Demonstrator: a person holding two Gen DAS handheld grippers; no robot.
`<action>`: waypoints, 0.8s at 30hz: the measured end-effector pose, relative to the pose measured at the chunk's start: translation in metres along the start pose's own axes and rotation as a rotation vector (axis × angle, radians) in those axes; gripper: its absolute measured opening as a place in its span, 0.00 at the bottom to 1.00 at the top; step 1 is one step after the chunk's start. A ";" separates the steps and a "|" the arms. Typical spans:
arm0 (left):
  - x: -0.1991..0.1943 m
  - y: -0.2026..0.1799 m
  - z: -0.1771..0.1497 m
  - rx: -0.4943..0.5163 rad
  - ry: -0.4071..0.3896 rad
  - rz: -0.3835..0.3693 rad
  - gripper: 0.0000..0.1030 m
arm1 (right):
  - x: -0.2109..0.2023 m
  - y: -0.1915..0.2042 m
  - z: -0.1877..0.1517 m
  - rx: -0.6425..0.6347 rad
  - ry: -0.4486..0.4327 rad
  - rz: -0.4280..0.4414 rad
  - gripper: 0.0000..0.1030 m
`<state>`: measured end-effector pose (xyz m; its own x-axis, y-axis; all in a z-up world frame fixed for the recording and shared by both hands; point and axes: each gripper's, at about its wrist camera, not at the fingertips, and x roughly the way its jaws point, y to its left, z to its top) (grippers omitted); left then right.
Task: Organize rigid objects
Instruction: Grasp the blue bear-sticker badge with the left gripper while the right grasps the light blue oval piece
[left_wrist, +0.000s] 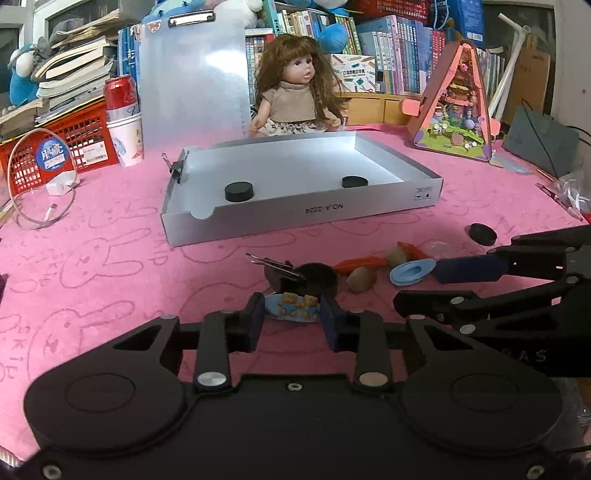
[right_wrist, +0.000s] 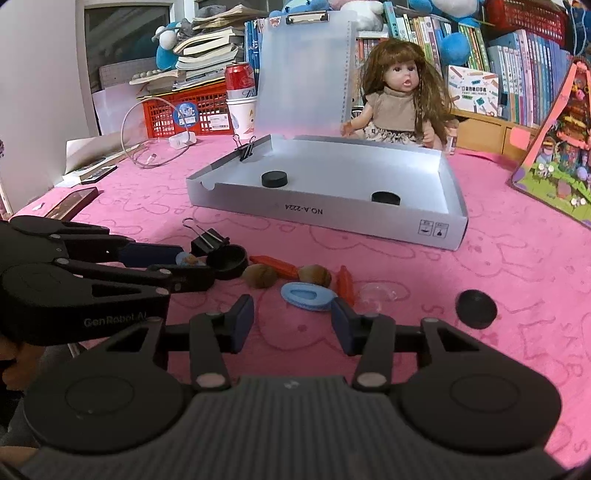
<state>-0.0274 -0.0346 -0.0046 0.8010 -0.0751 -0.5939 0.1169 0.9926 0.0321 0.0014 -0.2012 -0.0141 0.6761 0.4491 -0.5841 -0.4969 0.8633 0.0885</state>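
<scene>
Because our left gripper (left_wrist: 291, 312) has its two fingers closed on a small pale-blue clip with two bear figures (left_wrist: 294, 309), that piece looks like the one we mean to carry next. It sits low over the pink tablecloth (left_wrist: 110, 266), just short of a black round cup (left_wrist: 317, 276) and a black binder clip (left_wrist: 275, 266).

Our right gripper (right_wrist: 292, 320) is spread wide and holds nothing. Its fingers flank a light-blue oval piece (right_wrist: 306, 295) without touching it, which we judge to be a line-up for the next grasp.

Around that piece lie two brown nuts (right_wrist: 260, 275), two orange carrot-shaped pieces (right_wrist: 275, 266) and a clear plastic bit (right_wrist: 376, 293), all close together. A black disc (right_wrist: 475, 308) lies apart to the right.

Farther off stands an open grey box (right_wrist: 325, 218), its low front wall towards us. Two black discs (right_wrist: 274, 179) already rest inside, well apart, so we take the box as the sorting place. A doll (right_wrist: 400, 99) sits behind it.
</scene>
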 end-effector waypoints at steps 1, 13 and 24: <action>0.000 0.001 0.000 -0.006 0.002 0.000 0.30 | 0.001 0.000 0.000 0.005 0.002 -0.004 0.51; -0.002 0.011 0.000 -0.044 -0.003 0.025 0.30 | 0.016 0.004 0.007 0.031 0.002 -0.107 0.60; -0.001 0.015 0.002 -0.074 -0.001 0.039 0.30 | 0.020 0.013 0.006 0.053 -0.013 -0.170 0.42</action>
<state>-0.0257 -0.0193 -0.0018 0.8049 -0.0365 -0.5923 0.0420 0.9991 -0.0045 0.0122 -0.1796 -0.0201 0.7550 0.2986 -0.5838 -0.3457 0.9378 0.0325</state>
